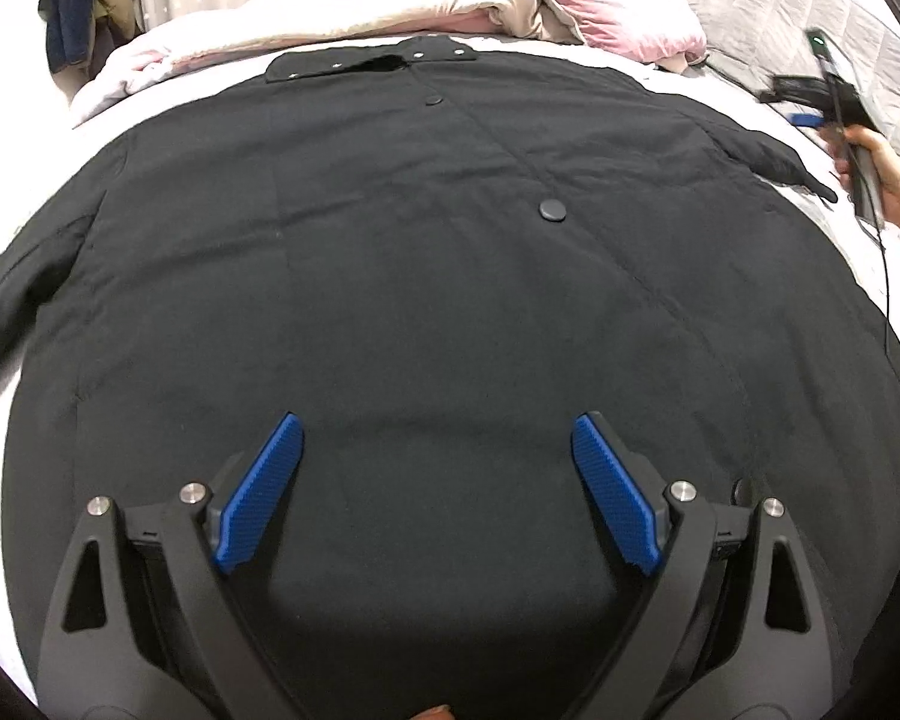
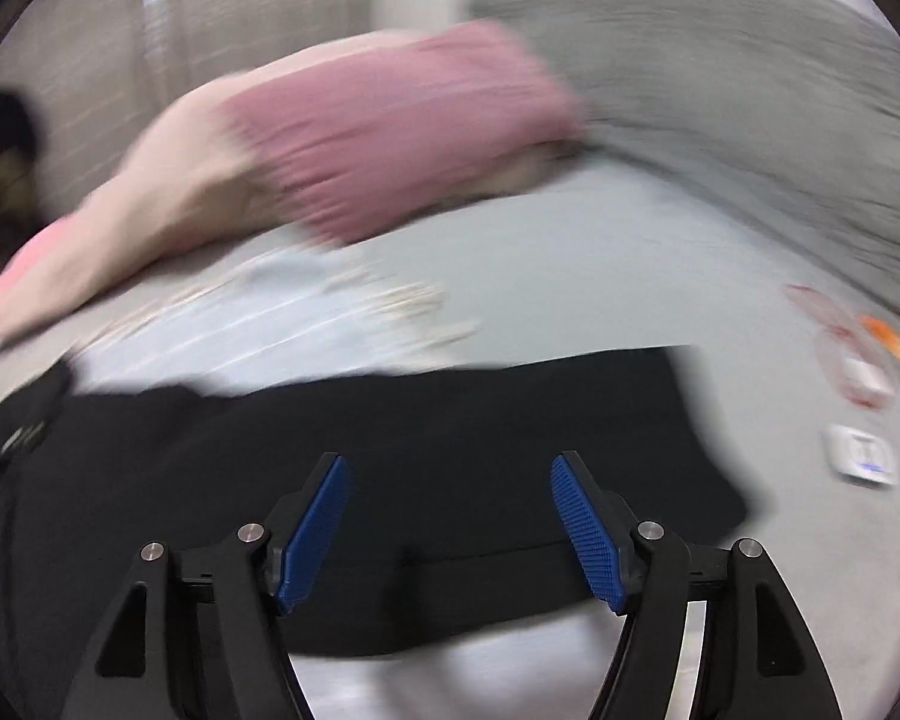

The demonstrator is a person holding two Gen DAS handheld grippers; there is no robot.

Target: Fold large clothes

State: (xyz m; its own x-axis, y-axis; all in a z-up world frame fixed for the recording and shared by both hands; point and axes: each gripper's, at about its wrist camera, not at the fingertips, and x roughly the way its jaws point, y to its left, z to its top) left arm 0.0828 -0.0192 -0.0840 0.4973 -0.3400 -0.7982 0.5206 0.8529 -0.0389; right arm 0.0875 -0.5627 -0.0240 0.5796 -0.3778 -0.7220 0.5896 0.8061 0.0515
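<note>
Centrally, one black coat (image 1: 390, 252) is spread flat on a bed (image 1: 882, 252), collar at twelve o'clock, with two round buttons (image 1: 552, 209) seen down its front. One left gripper (image 1: 438, 438) is held over the hem, jaws wide apart, nothing between them. One right gripper (image 2: 450, 474), at two o'clock, is held open above a sleeve (image 2: 510, 420), empty.

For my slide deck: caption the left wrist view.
Open left gripper poised over a black coat spread flat on the bed.
</note>
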